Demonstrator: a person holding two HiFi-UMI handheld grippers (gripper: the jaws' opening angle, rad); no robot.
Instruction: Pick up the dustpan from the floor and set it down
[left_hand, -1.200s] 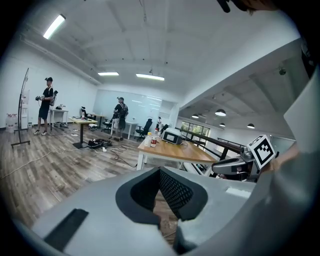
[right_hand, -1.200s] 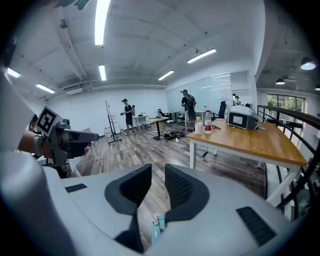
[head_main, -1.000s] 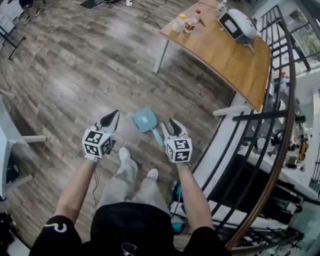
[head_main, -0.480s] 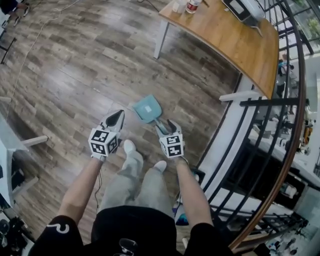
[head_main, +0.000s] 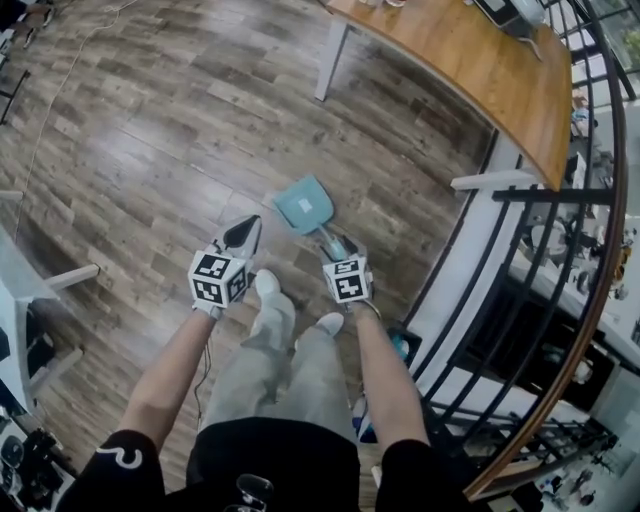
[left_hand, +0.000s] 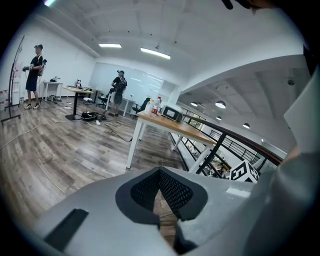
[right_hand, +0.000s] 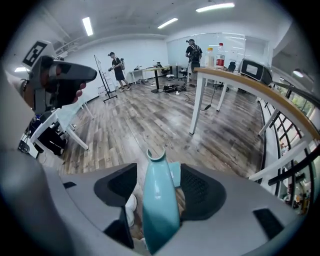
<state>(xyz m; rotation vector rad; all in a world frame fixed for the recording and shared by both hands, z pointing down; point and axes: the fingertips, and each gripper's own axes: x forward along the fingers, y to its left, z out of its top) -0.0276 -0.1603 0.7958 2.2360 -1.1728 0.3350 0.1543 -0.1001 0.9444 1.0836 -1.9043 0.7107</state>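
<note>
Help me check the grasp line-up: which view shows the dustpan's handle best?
The right gripper view: the dustpan's handle stands large between the right gripper's jaws, which have just been opening. The head view shows the dustpan small on the floor, handle end under that gripper. The left gripper view misses it.

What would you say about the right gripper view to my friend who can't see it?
A teal dustpan handle stands between the open jaws of the right gripper, which have just been opening and do not squeeze it. Beyond lie a wooden floor and a wooden table, with people standing far off.
</note>
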